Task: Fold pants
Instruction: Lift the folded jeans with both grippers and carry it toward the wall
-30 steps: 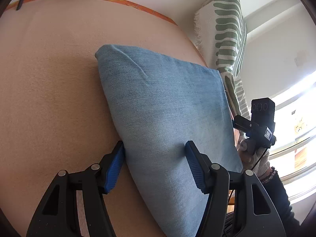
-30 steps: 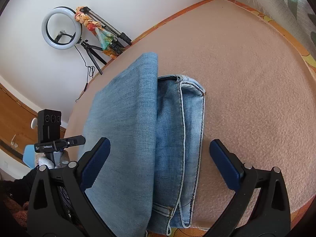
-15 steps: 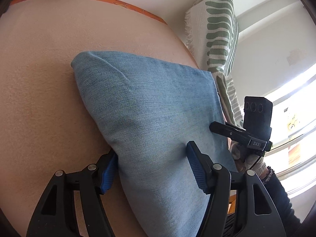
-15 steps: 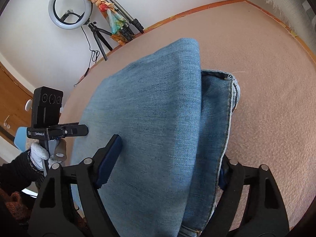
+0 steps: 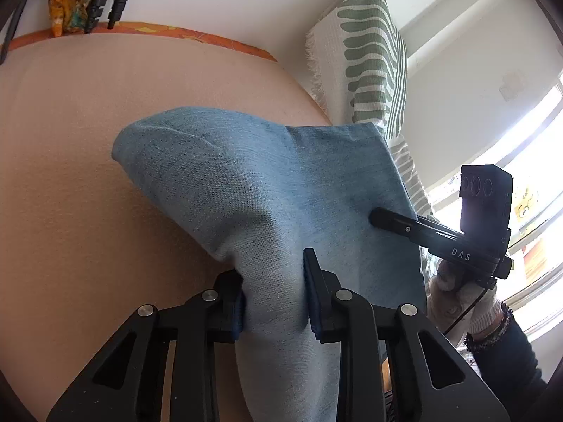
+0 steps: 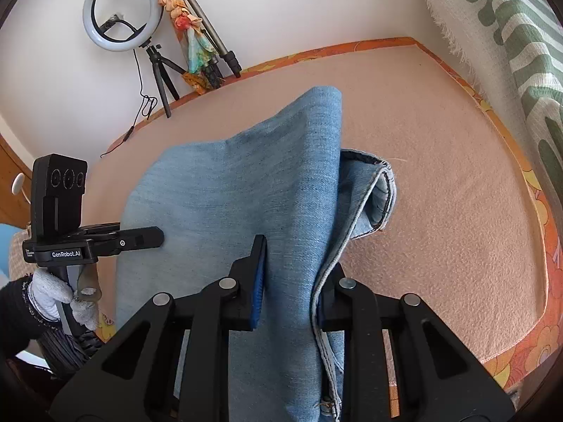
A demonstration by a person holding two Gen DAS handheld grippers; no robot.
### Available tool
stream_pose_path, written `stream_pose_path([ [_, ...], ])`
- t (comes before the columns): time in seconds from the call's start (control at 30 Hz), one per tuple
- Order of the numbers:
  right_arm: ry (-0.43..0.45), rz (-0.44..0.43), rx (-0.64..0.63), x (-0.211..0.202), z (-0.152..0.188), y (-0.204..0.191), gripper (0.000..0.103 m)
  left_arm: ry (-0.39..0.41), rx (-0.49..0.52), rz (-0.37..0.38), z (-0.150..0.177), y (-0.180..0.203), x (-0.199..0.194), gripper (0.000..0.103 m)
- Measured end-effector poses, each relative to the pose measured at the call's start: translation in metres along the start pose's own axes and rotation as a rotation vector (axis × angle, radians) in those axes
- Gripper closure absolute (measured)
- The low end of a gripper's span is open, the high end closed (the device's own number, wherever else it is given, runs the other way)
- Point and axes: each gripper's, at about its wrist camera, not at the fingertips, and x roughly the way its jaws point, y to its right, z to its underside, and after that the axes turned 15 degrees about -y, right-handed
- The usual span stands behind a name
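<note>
Clamped down since a second ago: left gripper (image 5: 272, 292) and right gripper (image 6: 292, 277) both pinched onto the folded jeans (image 6: 239, 193), bunched up and lifted off the peach blanket (image 6: 457, 211).

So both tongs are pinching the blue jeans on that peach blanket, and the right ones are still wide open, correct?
Not quite. The right tongs are shut on the jeans, as the right wrist view shows. The left tongs pinch them too, over the peach blanket.
</note>
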Motion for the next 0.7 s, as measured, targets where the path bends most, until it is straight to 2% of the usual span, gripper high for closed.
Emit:
stream_pose_path([
  [0.4,0.082,0.050,-0.075,-0.050,0.001,-0.046,0.082,0.060,0.114,-0.022,0.001,0.043,-0.028,0.082],
  [0.7,0.138,0.091,-0.112,-0.080,-0.016,-0.065,0.083,0.109,0.149,-0.020,-0.017,0.056,-0.047,0.084],
])
